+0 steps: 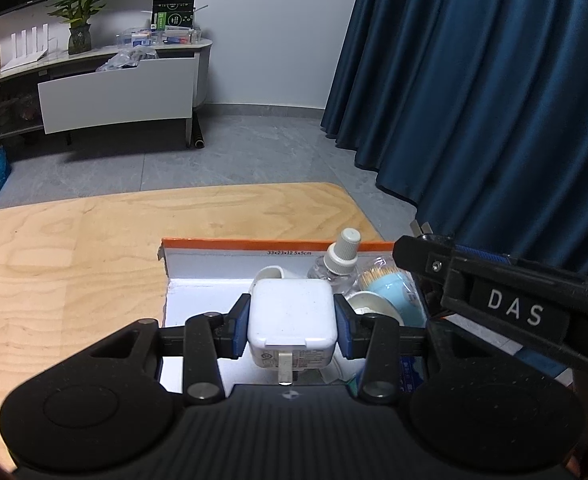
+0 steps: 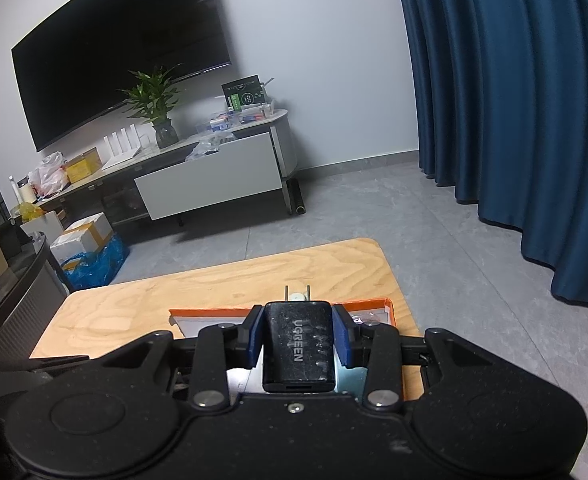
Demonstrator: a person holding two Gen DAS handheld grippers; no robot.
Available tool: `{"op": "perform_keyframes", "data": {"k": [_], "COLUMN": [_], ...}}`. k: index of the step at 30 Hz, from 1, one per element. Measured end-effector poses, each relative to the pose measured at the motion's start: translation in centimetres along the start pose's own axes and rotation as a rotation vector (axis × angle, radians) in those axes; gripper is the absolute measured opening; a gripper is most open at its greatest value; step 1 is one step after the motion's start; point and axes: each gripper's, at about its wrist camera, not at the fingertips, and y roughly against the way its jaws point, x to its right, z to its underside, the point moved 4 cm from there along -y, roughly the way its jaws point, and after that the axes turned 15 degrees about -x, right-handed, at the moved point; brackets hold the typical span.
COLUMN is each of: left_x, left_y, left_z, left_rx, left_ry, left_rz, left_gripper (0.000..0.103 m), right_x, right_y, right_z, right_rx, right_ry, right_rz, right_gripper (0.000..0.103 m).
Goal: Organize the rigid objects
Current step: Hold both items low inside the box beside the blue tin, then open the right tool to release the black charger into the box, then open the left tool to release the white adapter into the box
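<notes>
With your left gripper (image 1: 292,322) clamping the white charger (image 1: 292,318) over the orange-rimmed box (image 1: 222,245) and your right gripper (image 2: 299,346) clamping the black UGREEN charger (image 2: 299,348) at its 3 o'clock, releasing both together risks collision or knocking the dropper bottle (image 1: 340,262)

"UGREEN" on the black charger (image 2: 299,347); "33x23x12.5x5cm" on the box (image 1: 294,249) wall; "DAS" on the right gripper (image 1: 515,307)

Two wrist cameras, close above the wooden table (image 1: 74,240).
Both face the TV cabinet (image 2: 210,184) and curtain (image 1: 494,80); both see the orange-rimmed box (image 2: 278,312).
</notes>
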Motion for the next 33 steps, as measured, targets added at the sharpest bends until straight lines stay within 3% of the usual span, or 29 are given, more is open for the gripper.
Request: {"op": "perform_keyframes", "data": {"k": [4,25,28,33], "left_x": [-0.1,1.7,2.0,1.3], "left_y": [-0.2,0.4,0.8,1.7], "left_z": [-0.3,0.2,0.4,1.0], "left_rx": [-0.001,0.001,0.012,0.018], "left_ry": [0.001,-0.029,-0.038,-0.020], "left_rz": [-0.001,0.062,0.056,0.045], "left_gripper": [0.042,0.043,0.059,0.061], "right_x": [0.3,2.2,2.0,2.0], "right_y": [0.1,4.4,5.0,6.0], "right_z": [0.1,1.9,2.2,2.5], "right_rx": [0.014,0.083,0.089,0.100], "right_ry": [-0.001,-0.055,-0.050,-0.050], "right_rz": [-0.016,0.020,0.017,0.016], "right_gripper": [0.054,0.060,0.062,0.070]}}
